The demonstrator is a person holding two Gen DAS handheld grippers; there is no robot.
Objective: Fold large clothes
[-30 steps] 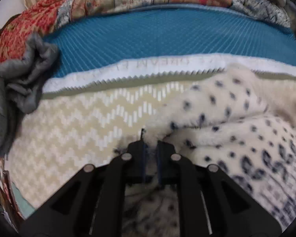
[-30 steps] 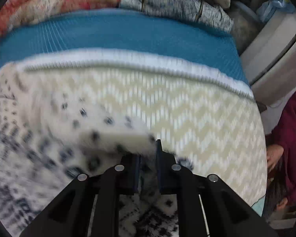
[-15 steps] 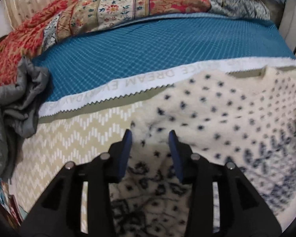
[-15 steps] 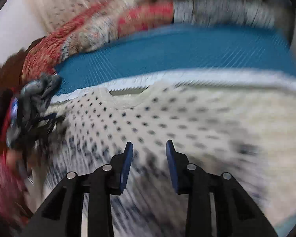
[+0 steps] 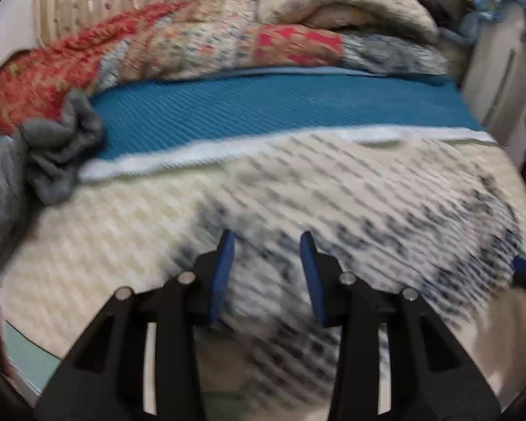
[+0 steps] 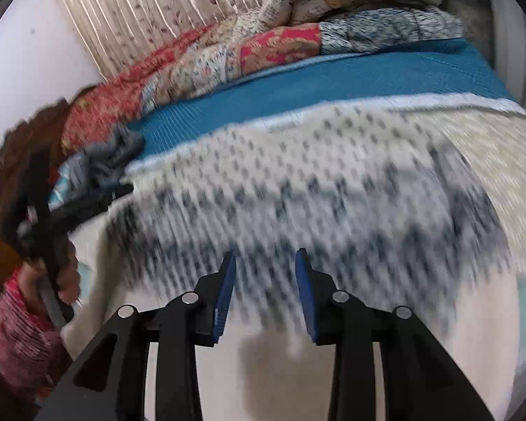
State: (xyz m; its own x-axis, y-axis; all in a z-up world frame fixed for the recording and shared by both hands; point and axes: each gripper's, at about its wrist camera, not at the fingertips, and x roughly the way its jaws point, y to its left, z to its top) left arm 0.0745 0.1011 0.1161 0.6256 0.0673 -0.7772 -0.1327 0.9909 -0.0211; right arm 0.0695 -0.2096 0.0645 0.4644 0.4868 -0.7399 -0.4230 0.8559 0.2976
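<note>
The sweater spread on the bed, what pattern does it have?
The sweater is cream with rows of dark blue dots and bands, clearest in the right wrist view.

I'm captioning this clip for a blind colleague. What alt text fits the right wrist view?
An open right hand-held gripper hangs over a cream sweater with dark dots, spread on a bed and blurred by motion. Behind it lie a teal blanket and piled patterned quilts; the left hand-held gripper shows at far left.
</note>
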